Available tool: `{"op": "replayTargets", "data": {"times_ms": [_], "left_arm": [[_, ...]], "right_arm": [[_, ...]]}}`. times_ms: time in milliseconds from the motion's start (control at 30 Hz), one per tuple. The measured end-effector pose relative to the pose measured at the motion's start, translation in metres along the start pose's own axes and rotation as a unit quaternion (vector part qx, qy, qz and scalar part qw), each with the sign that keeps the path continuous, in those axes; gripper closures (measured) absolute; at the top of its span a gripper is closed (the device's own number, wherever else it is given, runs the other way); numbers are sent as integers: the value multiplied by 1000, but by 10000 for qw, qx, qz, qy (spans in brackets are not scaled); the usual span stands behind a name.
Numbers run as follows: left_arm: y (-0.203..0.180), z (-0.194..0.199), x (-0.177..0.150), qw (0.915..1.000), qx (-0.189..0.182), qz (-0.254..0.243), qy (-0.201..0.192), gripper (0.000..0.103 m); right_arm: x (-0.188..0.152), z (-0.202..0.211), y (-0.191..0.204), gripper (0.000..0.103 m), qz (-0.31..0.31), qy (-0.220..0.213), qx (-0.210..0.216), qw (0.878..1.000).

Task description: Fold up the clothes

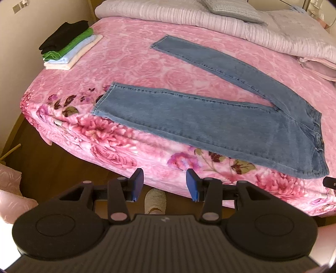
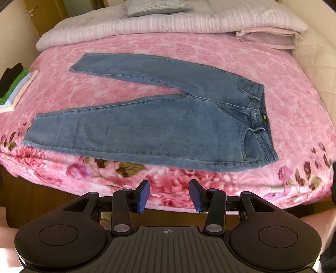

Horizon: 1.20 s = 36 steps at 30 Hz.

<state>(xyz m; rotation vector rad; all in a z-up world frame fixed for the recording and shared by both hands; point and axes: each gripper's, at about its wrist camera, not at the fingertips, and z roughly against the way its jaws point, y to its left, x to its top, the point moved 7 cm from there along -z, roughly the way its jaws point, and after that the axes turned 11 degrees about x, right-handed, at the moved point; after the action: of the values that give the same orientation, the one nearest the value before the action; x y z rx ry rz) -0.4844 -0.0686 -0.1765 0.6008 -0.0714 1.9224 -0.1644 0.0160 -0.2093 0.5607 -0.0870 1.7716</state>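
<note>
Blue jeans (image 1: pixel 210 117) (image 2: pixel 157 128) lie flat on the pink floral bed, legs spread in a V toward the left, waistband on the right. The near leg runs along the bed's front edge. My left gripper (image 1: pixel 165 184) hangs open off the bed's front edge, below the near leg, with nothing between its blue pads (image 1: pixel 137 182). My right gripper (image 2: pixel 169 196) is open too, in front of the bed edge below the jeans' seat, holding nothing. Neither gripper touches the denim.
A stack of folded clothes (image 1: pixel 69 49) (image 2: pixel 14 86), black, green, pale blue and cream, sits at the bed's far left corner. Pale folded quilts and a grey pillow (image 1: pixel 231 8) line the back. A slippered foot (image 1: pixel 155 200) stands on the wooden floor below.
</note>
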Motion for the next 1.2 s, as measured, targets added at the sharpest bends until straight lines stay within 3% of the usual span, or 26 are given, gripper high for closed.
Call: {"op": "replayTargets", "data": {"times_ms": [367, 633, 900, 1100, 1200], "left_arm": [[-22, -6, 24, 9996, -142, -194, -159, 63], [-65, -27, 72, 9942, -618, -731, -487, 63], [-123, -74, 149, 9773, -1374, -1469, -659, 63], [-170, -109, 207, 9586, -1946, -1979, -643, 63], [-194, -129, 224, 9486, -2125, -2258, -632, 63]], "right_arm": [[14, -9, -9, 58, -4, 3, -87, 10000], [37, -31, -33, 58, -400, 110, -229, 9989], [83, -62, -90, 58, -1544, 59, -252, 9877], [130, -61, -132, 58, -2173, -690, -250, 9733], [140, -70, -145, 58, -2274, -794, -272, 9702]]}}
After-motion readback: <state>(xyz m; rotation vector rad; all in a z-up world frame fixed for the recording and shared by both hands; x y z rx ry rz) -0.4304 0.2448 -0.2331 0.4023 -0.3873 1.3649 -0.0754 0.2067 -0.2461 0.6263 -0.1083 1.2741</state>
